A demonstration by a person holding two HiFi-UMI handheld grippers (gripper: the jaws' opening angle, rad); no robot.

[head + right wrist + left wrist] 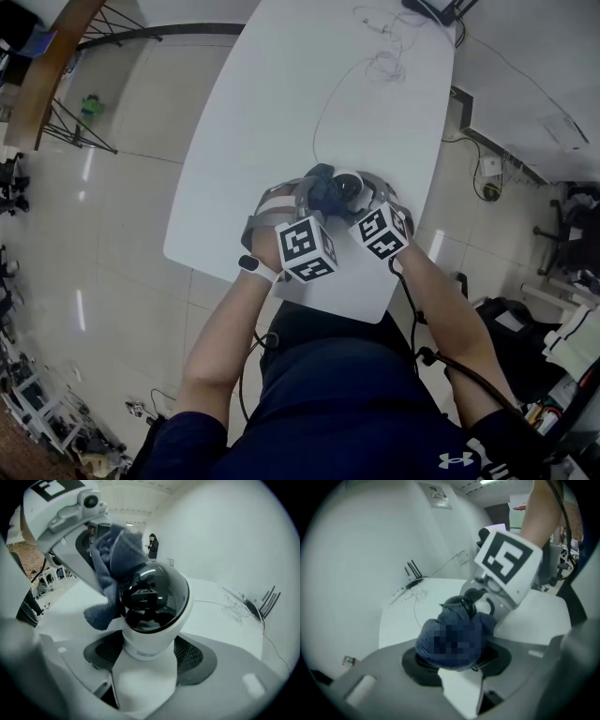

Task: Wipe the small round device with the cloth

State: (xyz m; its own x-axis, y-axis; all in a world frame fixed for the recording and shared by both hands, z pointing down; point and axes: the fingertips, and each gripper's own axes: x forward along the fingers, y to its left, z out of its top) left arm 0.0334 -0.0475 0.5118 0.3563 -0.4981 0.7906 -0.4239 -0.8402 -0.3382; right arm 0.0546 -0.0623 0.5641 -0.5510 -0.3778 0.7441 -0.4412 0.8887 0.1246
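Pinched a bunched blue cloth (454, 637), low in the left gripper view, with the left gripper (457, 665), pads buried under the folds. Laid the cloth against the dark dome of the small round device (152, 602), centre frame. Clamped the device's white base in the right gripper (147, 656), over the near end of the white table (281, 122); could not tell whether resting there.

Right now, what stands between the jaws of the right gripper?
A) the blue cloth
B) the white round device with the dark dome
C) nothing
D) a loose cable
B: in the right gripper view, the white round device sits gripped by its base between the jaws of the right gripper, while the blue cloth is held by the left gripper against the dome.
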